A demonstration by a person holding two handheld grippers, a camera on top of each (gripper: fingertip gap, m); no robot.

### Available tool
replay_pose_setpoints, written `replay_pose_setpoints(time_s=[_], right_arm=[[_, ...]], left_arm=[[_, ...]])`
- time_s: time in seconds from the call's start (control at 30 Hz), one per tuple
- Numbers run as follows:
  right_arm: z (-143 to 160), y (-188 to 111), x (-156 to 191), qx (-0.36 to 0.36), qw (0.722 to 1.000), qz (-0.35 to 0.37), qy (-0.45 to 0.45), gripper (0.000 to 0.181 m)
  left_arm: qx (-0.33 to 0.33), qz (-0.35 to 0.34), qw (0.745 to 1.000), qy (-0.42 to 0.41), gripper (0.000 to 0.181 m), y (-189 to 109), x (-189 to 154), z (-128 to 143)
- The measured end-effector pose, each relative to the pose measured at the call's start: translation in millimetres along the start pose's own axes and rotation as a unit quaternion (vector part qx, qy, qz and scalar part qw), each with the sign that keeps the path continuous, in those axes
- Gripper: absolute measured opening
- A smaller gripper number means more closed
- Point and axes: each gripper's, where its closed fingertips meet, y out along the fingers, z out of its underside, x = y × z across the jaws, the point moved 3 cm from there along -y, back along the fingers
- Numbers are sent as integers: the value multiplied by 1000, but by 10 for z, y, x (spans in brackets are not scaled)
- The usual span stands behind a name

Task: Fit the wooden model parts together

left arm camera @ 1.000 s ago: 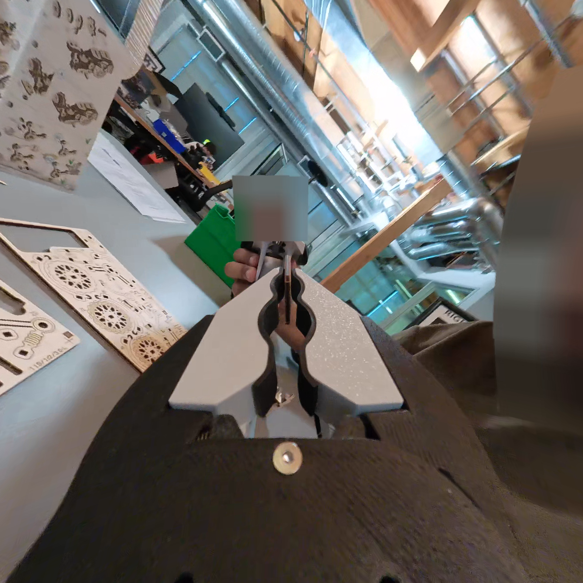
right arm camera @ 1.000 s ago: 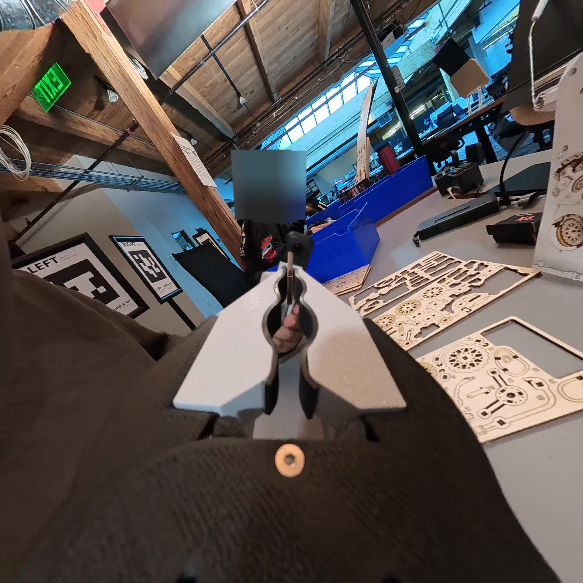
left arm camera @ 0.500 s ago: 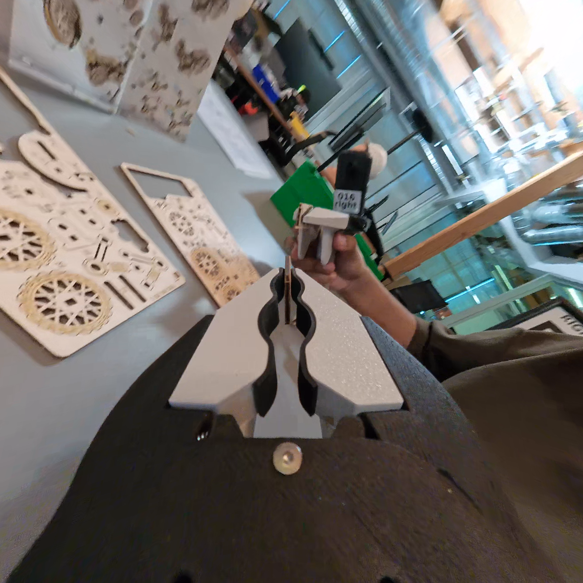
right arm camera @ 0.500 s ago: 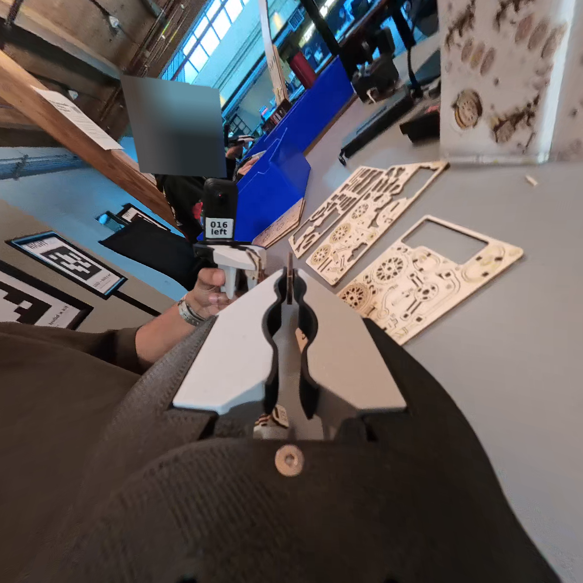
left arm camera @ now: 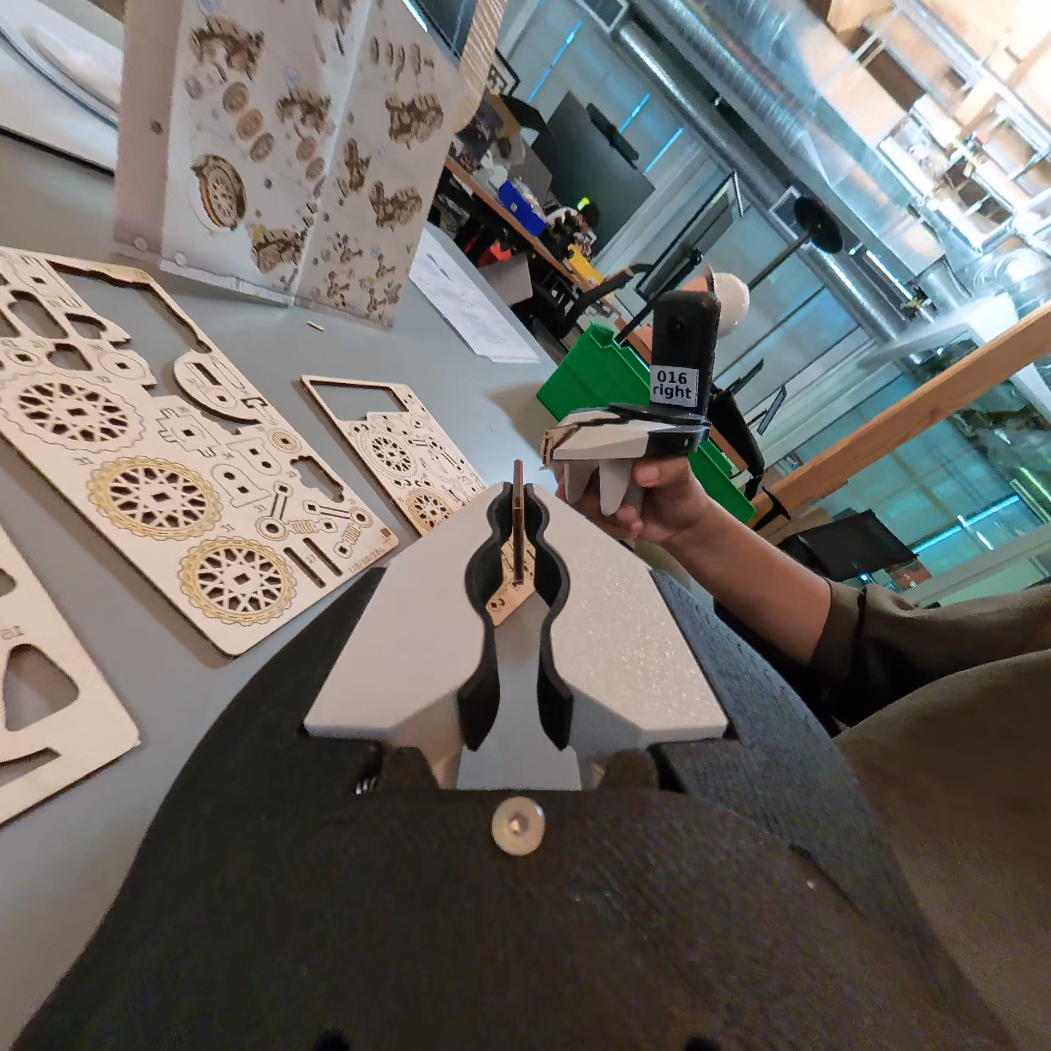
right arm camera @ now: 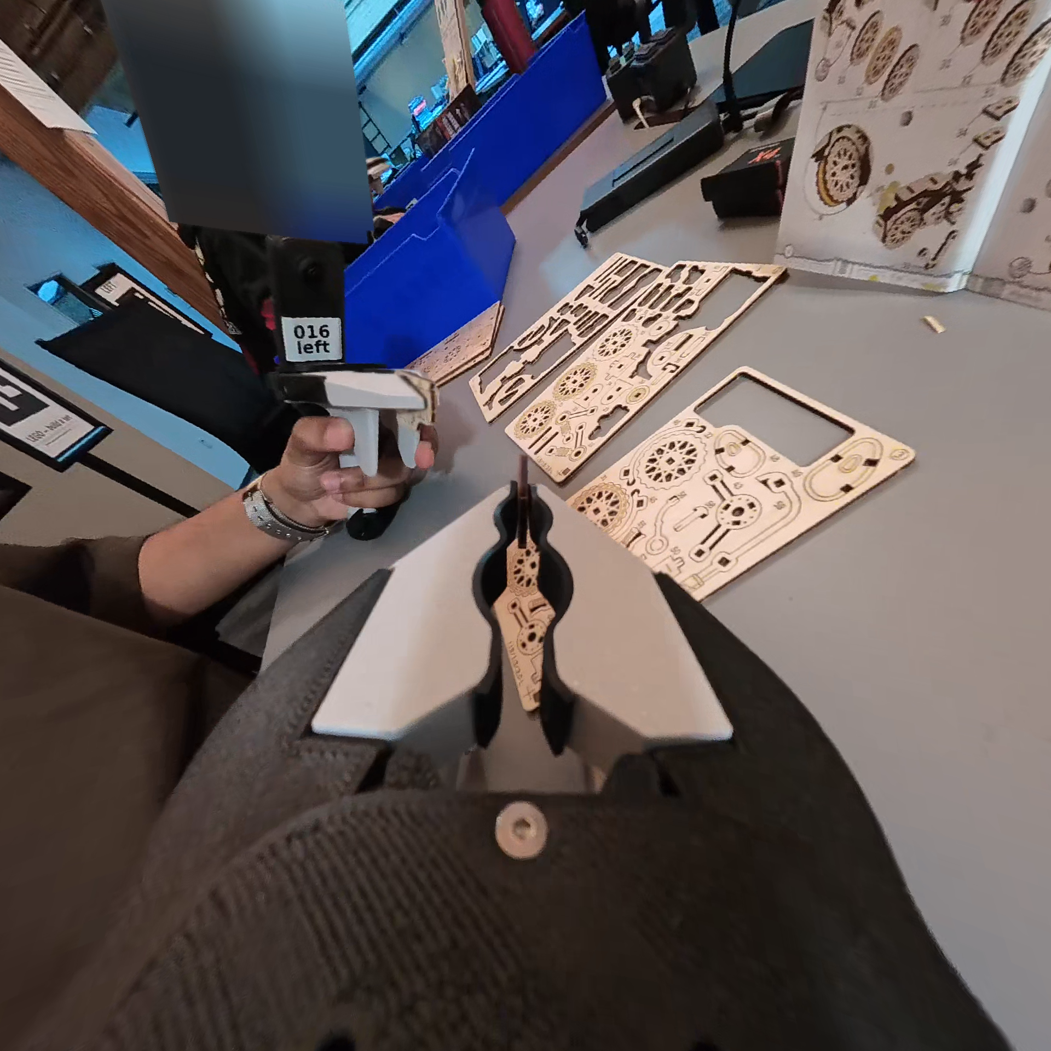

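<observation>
Left gripper (left arm camera: 517, 500): jaws clamped on thin flat wooden part (left arm camera: 517, 529), edge-on. Right gripper (right arm camera: 522, 500): clamped on second thin wooden part (right arm camera: 521, 512). Both aloft above grey table (right arm camera: 853, 682), apart. Step: pre-mating. Next: align, press together.

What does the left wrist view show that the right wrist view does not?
Only the left wrist view shows the green bin, a loose paper sheet, and the right gripper from outside.

Only the right wrist view shows the blue bins, the dark devices at the table's far end, and the left gripper from outside.

Both show each gripper shut on a thin wooden part seen edge-on, the wooden part sheets flat on the grey table, and the standing instruction sheet.
</observation>
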Motion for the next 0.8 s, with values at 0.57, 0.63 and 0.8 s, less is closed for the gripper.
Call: replay_pose_setpoints(time_s=[0.57,0.63,0.8], right_arm=[[-603,394,835,-25,983,-145,-111,1],[-724,511,1091,-22,969,-206,-134,0],[-1072,864,1810,-21,923,-353,-151,0]], left_arm=[[-178,-108,975,80,0,-841,-416,-599],[-200,-140,966,85,0,-1173,-620,-631],[-236,-176,949,116,0,-1937,-1413,-636]])
